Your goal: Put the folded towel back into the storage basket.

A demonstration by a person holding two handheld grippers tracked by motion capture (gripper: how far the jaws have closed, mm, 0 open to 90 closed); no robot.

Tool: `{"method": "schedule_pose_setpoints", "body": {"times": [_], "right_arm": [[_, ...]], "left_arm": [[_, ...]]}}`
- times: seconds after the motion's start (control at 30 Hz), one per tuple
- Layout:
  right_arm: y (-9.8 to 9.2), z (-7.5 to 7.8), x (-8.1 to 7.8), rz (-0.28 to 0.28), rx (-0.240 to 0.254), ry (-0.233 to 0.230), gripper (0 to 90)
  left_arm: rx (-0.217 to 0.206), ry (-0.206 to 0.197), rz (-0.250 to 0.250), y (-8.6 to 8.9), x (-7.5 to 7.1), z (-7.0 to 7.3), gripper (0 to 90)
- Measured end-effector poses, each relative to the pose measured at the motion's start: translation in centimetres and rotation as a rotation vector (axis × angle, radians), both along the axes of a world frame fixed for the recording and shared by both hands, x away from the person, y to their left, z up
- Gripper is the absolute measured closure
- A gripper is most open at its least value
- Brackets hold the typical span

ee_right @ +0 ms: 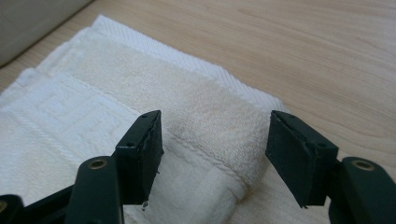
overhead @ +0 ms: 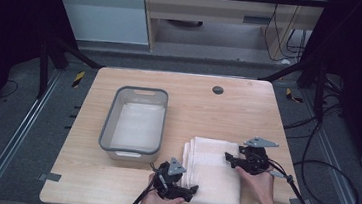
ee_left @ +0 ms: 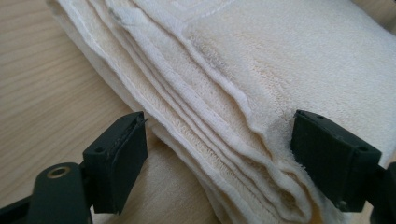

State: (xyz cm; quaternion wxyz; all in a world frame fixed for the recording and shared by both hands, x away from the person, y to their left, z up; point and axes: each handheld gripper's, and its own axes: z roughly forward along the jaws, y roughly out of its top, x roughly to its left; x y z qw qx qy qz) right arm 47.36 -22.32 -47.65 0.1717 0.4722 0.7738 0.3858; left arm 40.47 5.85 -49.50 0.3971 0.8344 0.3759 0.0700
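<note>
A cream terry towel folded into a thick rectangle [overhead: 212, 173] lies on the pale wooden table [overhead: 248, 113], in the lower middle of the high view, its near edge close to the table's front edge. To its left, in the centre-left of that frame, stands a grey plastic tub with rounded corners [overhead: 109, 125], apart from the towel with a strip of bare wood between them.

The left gripper [overhead: 191, 189] sits at the towel's lower left corner. In the left gripper view its jaws stand wide apart around the stacked fold edges [ee_left: 224, 140]: one jaw is over bare wood at the lower left of the frame, the other lies against the towel's top face at the right. The layers run diagonally between them and the pads do not squeeze them.

The right gripper [overhead: 229, 158] is at the towel's upper right edge. In the right gripper view its jaws also stand apart, straddling the rolled fold edge [ee_right: 219, 154]; the left jaw hovers over the towel's patterned band, the right over wood just past the towel's edge. Nothing is pinched.

Open tabletop stretches across the upper half of the high view, behind the towel and tub, with a small dark round grommet [overhead: 217, 90] near the far edge. Right of the towel a narrower band of wood runs to the table's side edge.
</note>
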Motion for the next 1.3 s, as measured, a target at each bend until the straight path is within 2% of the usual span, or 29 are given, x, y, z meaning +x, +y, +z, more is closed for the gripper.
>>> {"method": "schedule_pose_setpoints", "body": {"times": [0.13,0.37,0.47,0.63,0.83,1.3], "right_arm": [[0.1,-0.2,0.0,-0.005,-0.001,0.009,36.7],[0.3,-0.7,0.0,-0.014,-0.015,0.031,36.4],[0.4,-0.8,0.0,-0.018,-0.013,0.038,36.5],[0.4,-1.1,0.1,-0.027,-0.01,0.048,36.5],[0.5,-1.3,0.2,-0.045,0.012,0.076,36.6],[0.5,-1.4,0.5,-0.048,0.029,0.106,38.4]], "left_arm": [[-0.032,0.033,0.007,0.2,0.2,-0.5,17.7],[-0.024,0.01,0.013,-0.1,-0.1,-0.7,18.2],[-0.023,0.014,0.018,-0.1,-0.1,-0.7,18.7],[-0.035,0.026,0.001,-0.2,-0.1,-0.6,25.8],[-0.031,0.028,0.002,-0.4,-0.3,-0.6,29.5],[-0.049,0.049,-0.02,-0.5,-0.3,-0.5,43.5]]}}
